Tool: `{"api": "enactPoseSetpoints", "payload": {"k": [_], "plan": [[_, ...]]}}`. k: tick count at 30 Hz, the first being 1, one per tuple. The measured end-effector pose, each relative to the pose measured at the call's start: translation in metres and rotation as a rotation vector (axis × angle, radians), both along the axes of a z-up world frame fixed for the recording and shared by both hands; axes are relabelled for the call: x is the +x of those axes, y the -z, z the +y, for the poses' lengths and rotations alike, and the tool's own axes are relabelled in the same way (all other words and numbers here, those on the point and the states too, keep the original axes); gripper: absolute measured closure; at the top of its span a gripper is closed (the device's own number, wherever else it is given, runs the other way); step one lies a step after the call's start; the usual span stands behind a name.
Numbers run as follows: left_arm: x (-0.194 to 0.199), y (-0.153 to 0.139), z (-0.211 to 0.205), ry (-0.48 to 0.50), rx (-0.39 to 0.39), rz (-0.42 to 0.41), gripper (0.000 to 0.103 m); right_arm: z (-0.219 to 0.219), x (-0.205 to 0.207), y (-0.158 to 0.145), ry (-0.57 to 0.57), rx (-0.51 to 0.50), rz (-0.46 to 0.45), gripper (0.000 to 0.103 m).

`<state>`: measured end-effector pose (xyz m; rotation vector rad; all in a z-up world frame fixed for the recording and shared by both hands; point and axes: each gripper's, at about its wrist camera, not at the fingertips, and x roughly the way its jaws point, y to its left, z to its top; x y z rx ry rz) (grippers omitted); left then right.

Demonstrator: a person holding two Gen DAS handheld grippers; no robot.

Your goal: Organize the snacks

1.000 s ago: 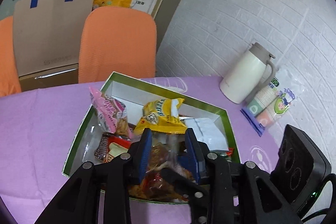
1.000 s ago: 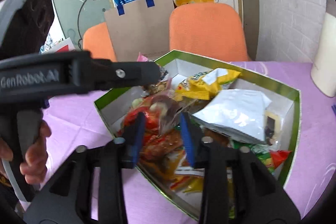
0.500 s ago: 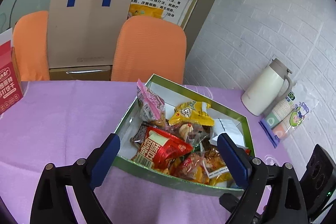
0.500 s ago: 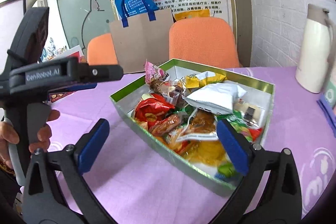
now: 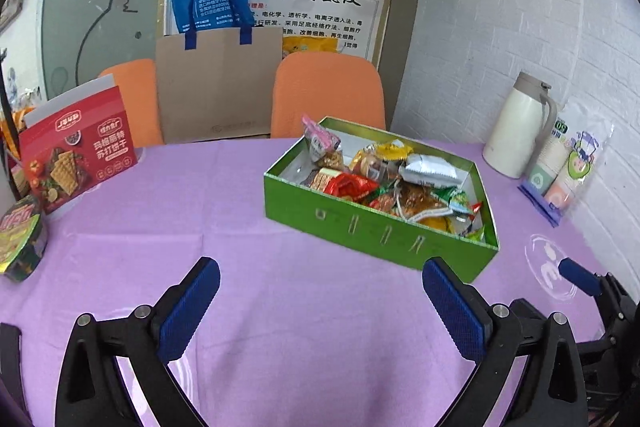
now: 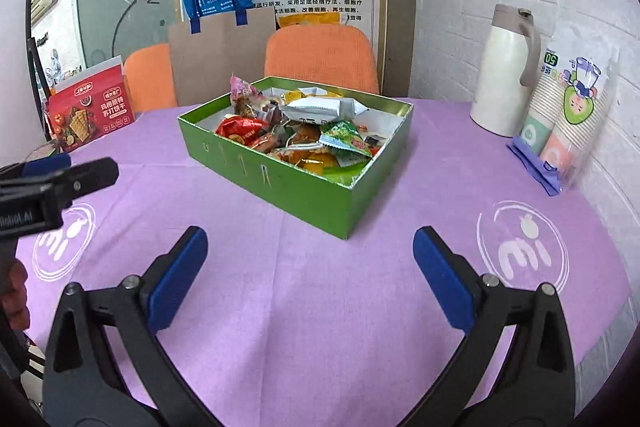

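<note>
A green open box (image 5: 360, 231) full of several snack packets (image 5: 400, 183) stands on the purple table; it also shows in the right wrist view (image 6: 280, 183) with its snacks (image 6: 296, 131). My left gripper (image 5: 320, 291) is open and empty, low over the cloth well in front of the box. My right gripper (image 6: 310, 263) is open and empty, also in front of the box. The left gripper's side (image 6: 60, 183) shows at the left of the right wrist view.
A red cracker box (image 5: 76, 159) and an instant noodle bowl (image 5: 20, 235) stand at the left. A white thermos (image 5: 520, 131) and a pack of paper cups (image 5: 568, 171) stand by the brick wall at right. Orange chairs (image 5: 328, 95) and a paper bag (image 5: 216, 87) are behind.
Both grippers opened, let go of snack packets in the box, and pulled back away from the box to the near side of the table.
</note>
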<state>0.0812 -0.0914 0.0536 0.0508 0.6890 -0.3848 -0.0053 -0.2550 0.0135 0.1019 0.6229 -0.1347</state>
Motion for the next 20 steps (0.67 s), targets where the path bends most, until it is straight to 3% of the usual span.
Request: {"api": "enactPoseSetpoints", "payload": {"k": [5,12,20], "plan": [[-0.036,0.023,-0.002,-0.023,0.059,0.015,0.0,-0.002,-0.012,0.01,0.039,0.001,0.017,0.001],[-0.052,0.034,0.001,-0.042,0.125,0.03,0.0,-0.003,-0.019,0.009,0.056,0.021,0.007,0.001],[-0.058,0.034,0.009,-0.04,0.075,0.028,0.0,-0.003,-0.02,0.008,0.063,0.025,-0.001,0.001]]}}
